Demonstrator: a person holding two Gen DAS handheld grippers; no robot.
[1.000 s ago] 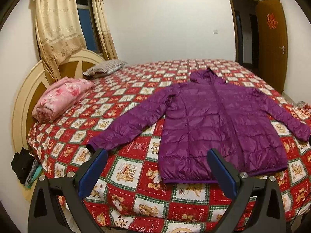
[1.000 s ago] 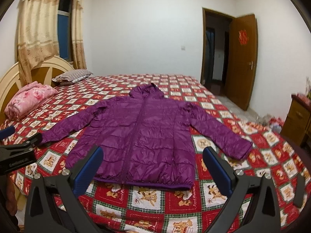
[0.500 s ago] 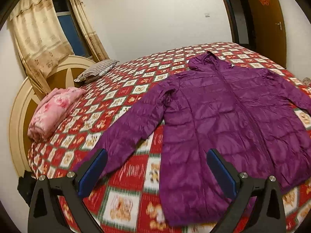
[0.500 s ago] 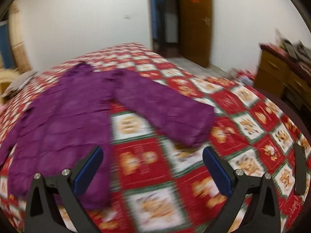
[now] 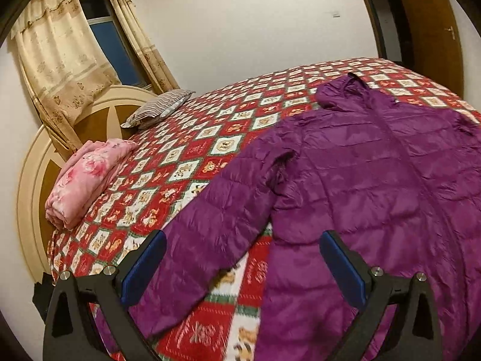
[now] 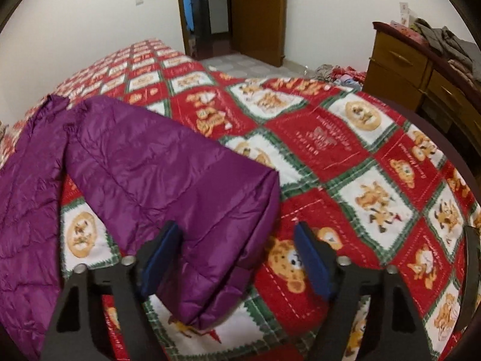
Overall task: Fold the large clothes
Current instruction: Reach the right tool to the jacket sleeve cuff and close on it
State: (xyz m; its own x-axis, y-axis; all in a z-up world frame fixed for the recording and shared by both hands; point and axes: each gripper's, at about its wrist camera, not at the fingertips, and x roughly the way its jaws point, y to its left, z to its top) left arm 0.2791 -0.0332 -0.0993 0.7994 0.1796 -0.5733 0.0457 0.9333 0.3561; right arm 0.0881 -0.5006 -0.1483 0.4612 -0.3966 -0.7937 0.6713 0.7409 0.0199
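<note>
A purple hooded puffer jacket (image 5: 375, 180) lies flat, front up, on the red patterned bedspread (image 5: 210, 138). In the left wrist view its left sleeve (image 5: 210, 228) runs down between my open left gripper's (image 5: 240, 258) blue pads. In the right wrist view the jacket's other sleeve (image 6: 168, 180) ends in a cuff lying between the pads of my open right gripper (image 6: 237, 249). Neither gripper holds anything.
A folded pink blanket (image 5: 87, 180) and a striped pillow (image 5: 159, 111) lie near the headboard (image 5: 39, 162). A wooden dresser (image 6: 421, 69) with clutter stands right of the bed. The open door (image 6: 258, 15) is behind.
Both grippers have moved down and closer to the bed. The left now hangs over the left sleeve. The right has swung right to the other sleeve's cuff and narrowed slightly.
</note>
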